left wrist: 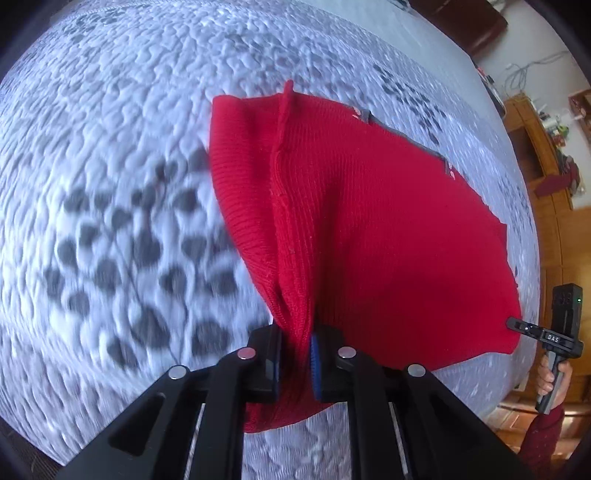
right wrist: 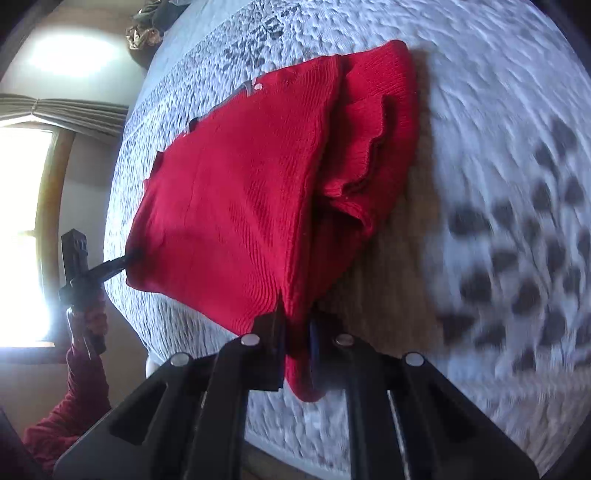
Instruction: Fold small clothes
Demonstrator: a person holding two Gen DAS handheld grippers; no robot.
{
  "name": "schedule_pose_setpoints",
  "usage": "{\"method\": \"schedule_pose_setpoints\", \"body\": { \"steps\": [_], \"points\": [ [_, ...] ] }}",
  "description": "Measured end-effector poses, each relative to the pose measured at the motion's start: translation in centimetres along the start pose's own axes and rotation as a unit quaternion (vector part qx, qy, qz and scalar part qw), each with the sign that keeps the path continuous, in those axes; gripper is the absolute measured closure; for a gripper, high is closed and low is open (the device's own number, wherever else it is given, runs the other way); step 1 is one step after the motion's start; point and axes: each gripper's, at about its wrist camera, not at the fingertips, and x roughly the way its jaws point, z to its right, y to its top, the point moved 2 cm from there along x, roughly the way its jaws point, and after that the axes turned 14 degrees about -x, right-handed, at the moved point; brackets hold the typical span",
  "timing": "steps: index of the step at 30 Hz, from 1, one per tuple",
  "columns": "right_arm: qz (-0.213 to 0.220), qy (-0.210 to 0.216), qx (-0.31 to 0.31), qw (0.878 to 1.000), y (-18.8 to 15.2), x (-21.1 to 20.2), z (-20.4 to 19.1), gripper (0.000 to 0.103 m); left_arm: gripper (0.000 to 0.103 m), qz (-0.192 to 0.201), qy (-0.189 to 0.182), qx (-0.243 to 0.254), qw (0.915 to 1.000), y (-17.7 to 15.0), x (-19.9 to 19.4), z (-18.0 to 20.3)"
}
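Observation:
A red knit garment (left wrist: 369,229) hangs stretched between both grippers above a white quilted bed cover (left wrist: 110,147). My left gripper (left wrist: 295,354) is shut on one bunched corner of it. My right gripper (right wrist: 297,343) is shut on the other corner of the garment (right wrist: 240,206). A folded sleeve with a wavy hem (right wrist: 373,147) lies along its far side. The right gripper also shows in the left wrist view (left wrist: 517,325) at the garment's edge, and the left gripper shows in the right wrist view (right wrist: 125,258).
The bed cover (right wrist: 498,110) has grey leaf patches (right wrist: 524,251). A bright window (right wrist: 22,236) with a curtain is at the left. Wooden furniture (left wrist: 543,177) stands beyond the bed. A dark bundle (right wrist: 147,26) lies at the bed's far end.

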Motion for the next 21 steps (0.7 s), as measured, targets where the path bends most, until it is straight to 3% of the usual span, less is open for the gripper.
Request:
{"method": "schedule_pose_setpoints", "body": {
  "steps": [7, 11, 14, 17, 21],
  "points": [
    [0.003, -0.045, -0.019, 0.999, -6.8, -2.0, -2.0, 0.095, 0.091, 0.009, 0.022, 0.042, 0.9988, -6.5, -0.9, 0.6],
    [-0.001, -0.09, -0.006, 0.996, -8.8, 0.7, -1.4, 0.094, 0.089, 0.029, 0.047, 0.037, 0.9978, -7.9, 1.2, -0.3],
    [0.014, -0.082, 0.035, 0.996, -9.0, 2.8, 0.1, 0.094, 0.086, 0.044, 0.041, 0.016, 0.9981, -7.7, 2.7, -1.2],
    [0.037, -0.071, 0.059, 0.995, -9.1, 2.8, 0.1, 0.094, 0.085, 0.065, 0.042, 0.029, 0.9966, -8.1, 2.5, -1.2],
    [0.05, -0.071, 0.055, 0.995, -9.9, 2.1, 0.0, 0.09, 0.076, 0.085, 0.077, 0.044, 0.9924, -9.2, 0.9, -1.2]
  ]
}}
